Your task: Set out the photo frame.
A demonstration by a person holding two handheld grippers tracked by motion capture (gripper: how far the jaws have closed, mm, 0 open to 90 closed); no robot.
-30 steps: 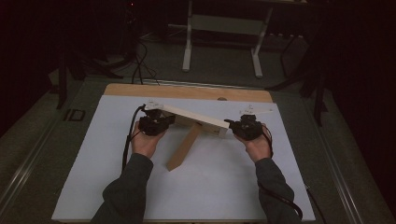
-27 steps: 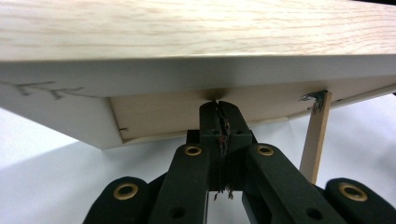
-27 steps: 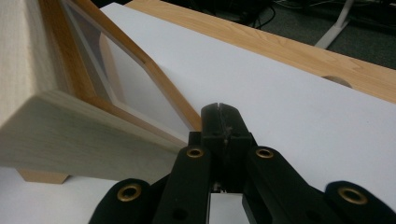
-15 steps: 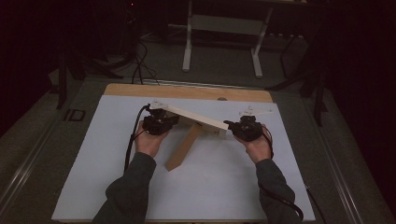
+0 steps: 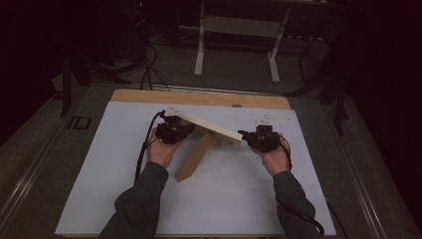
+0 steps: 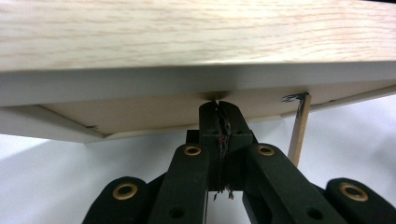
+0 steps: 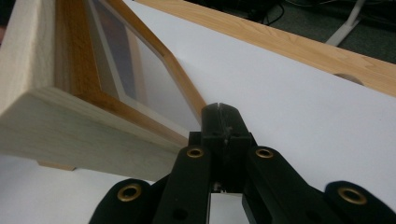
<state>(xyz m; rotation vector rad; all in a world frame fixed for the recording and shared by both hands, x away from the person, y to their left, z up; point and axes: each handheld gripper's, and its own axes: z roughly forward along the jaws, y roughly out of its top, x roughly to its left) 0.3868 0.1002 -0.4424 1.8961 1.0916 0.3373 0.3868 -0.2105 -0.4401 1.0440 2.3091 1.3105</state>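
Wooden picture frame [image 5: 209, 128] is propped aslant on its stand above the worktop [image 5: 249, 199]. Left claw [image 6: 218, 106] and right claw [image 7: 220, 112] are clenched empty, nudging underneath. Risk: frame could slide off and topple.

A white sheet [image 5: 114, 164] lies on the table [image 5: 149, 95], whose far edge shows behind it. Near the middle of the sheet a wooden frame [image 5: 209, 127] sits tilted, running from far left to near right. Its stand [image 5: 195, 157] reaches from under it toward the near side, down onto the sheet. The left gripper [image 5: 173, 132] is at the frame's left end, its tips against the frame's underside. The right gripper [image 5: 261, 139] is at the frame's right end, just beside its corner. Beyond the table stands a metal rack [image 5: 239, 25] on the floor.
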